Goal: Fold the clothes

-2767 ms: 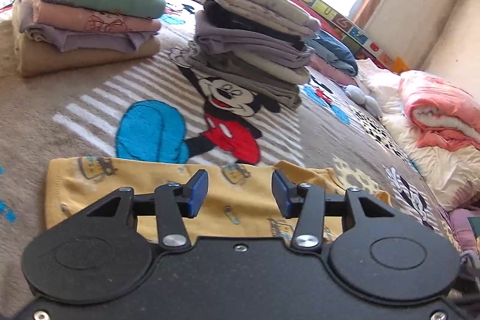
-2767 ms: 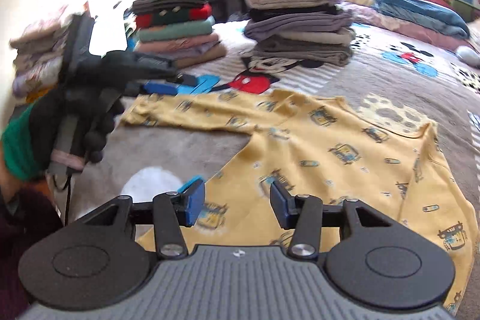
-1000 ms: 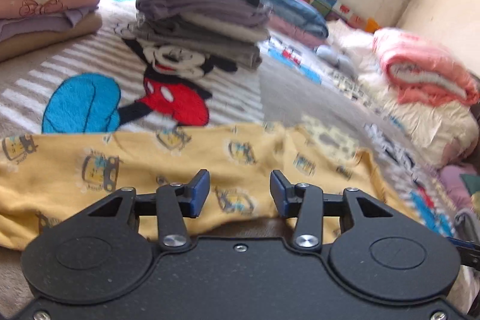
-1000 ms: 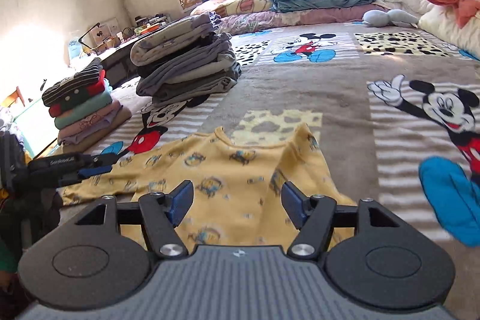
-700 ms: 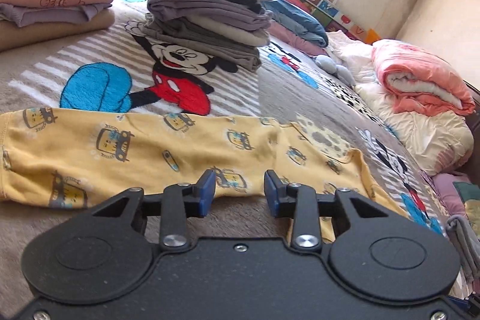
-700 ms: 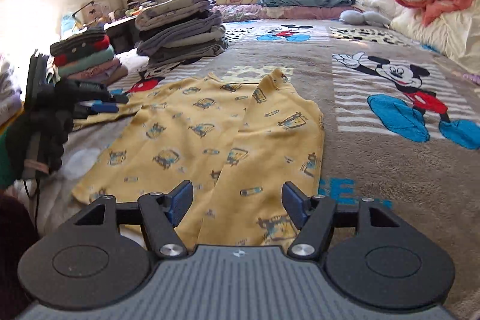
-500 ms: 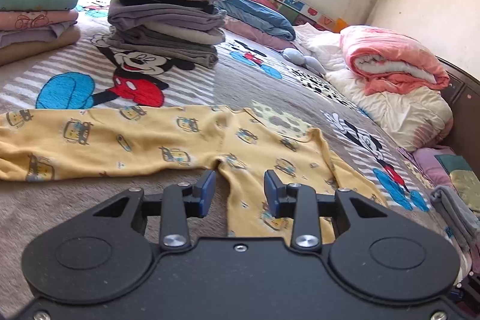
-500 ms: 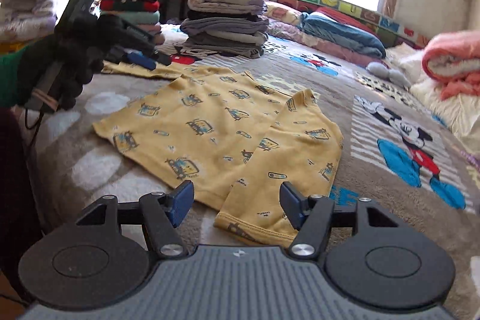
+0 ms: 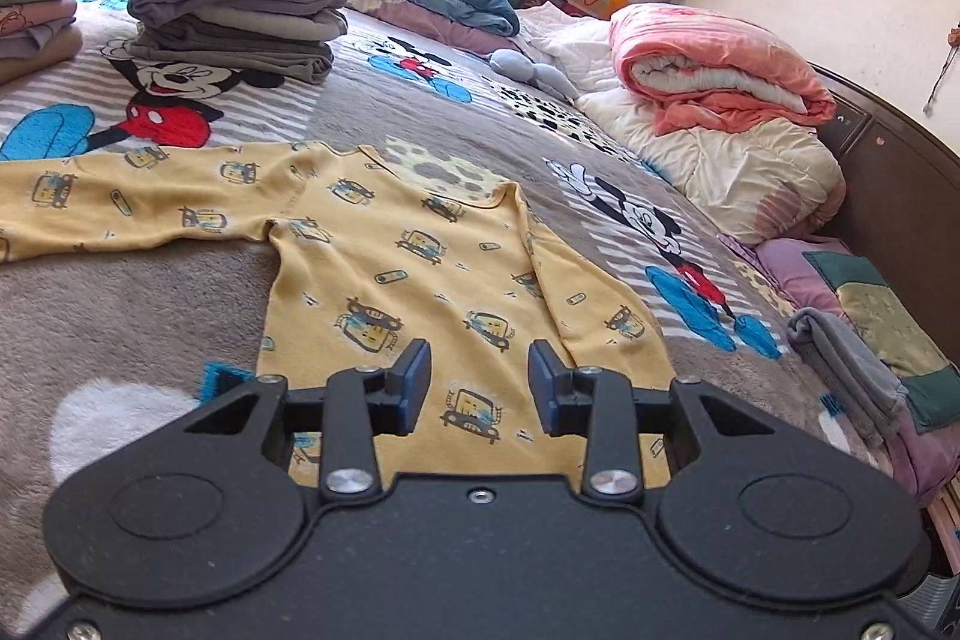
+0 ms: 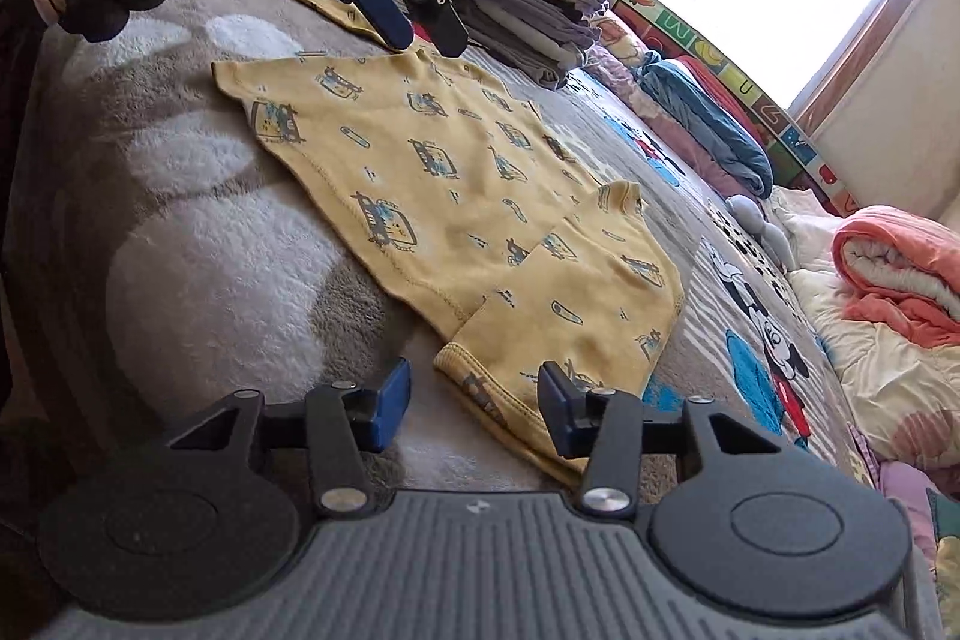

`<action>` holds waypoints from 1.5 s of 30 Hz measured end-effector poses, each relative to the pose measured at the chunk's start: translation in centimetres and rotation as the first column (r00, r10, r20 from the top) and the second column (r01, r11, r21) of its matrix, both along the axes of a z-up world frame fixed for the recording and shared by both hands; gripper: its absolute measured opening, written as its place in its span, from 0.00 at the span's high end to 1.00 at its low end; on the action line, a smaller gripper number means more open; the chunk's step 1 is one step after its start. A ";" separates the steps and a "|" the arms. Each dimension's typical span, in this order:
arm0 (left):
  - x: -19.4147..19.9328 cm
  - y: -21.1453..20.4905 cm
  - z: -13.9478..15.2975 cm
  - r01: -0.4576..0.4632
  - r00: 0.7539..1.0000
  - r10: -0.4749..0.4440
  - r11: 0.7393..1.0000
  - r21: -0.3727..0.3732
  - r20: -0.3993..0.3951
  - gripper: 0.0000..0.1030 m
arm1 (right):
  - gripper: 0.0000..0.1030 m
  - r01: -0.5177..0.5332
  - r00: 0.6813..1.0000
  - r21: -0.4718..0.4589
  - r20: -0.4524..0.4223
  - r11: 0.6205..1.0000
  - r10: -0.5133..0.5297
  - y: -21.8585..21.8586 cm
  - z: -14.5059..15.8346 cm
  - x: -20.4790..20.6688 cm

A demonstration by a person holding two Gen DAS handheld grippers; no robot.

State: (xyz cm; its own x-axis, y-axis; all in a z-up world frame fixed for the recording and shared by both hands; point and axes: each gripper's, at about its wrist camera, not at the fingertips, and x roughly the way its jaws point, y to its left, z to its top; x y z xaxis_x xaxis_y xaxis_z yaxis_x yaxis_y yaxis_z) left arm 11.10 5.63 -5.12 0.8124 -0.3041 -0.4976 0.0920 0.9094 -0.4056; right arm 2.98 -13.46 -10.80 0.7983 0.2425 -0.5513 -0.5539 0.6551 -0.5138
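We see the bed point(image 9: 150, 316) under a cartoon-mouse blanket, and the yellow shirt point(image 9: 408, 244) lies flat at its near edge, one sleeve folded over the body. Beyond the shirt's collar sits a stack of folded grey clothes point(image 9: 240, 16); off past the shirt's folded side, a rolled pink quilt point(image 9: 714, 70). Left tool point(image 9: 480, 388) hovers over the shirt's hem, jaws apart, empty. Right tool point(image 10: 474, 406) is closing, the sleeve cuff point(image 10: 480, 376) between its jaws, not pinched.
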 end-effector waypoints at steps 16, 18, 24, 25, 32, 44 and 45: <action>2.4 -0.9 -1.6 0.018 0.998 -0.019 1.000 -0.018 -0.052 0.68 | 0.94 0.280 0.958 0.680 -0.150 0.678 -0.245 -12.5 6.7 4.8; 2.6 -1.1 -1.8 0.025 0.998 -0.026 1.000 -0.018 -0.051 0.67 | 0.94 0.330 0.938 0.747 -0.190 0.577 -0.291 -15.5 7.0 6.6; 3.3 -1.3 -2.3 0.044 0.998 -0.045 0.999 -0.018 -0.040 0.64 | 0.93 0.421 0.878 0.846 -0.289 0.327 -0.381 -22.7 6.0 11.2; 3.5 -1.3 -2.4 0.046 0.998 -0.047 0.999 -0.018 -0.041 0.64 | 0.93 0.430 0.870 0.852 -0.302 0.299 -0.389 -23.5 5.6 11.8; 4.5 -2.3 -3.3 0.079 0.996 -0.078 0.997 0.014 -0.050 0.64 | 0.93 0.474 0.828 0.865 -0.376 0.161 -0.417 -27.2 1.5 15.4; 4.9 -4.0 -3.9 0.149 0.989 -0.148 0.985 0.086 -0.017 0.62 | 0.93 0.514 0.792 0.858 -0.482 -0.017 -0.374 -32.0 -1.9 18.3; 5.0 -4.2 -3.9 0.151 0.989 -0.150 0.984 0.093 -0.019 0.62 | 0.93 0.521 0.789 0.853 -0.490 -0.018 -0.370 -31.9 -2.1 18.6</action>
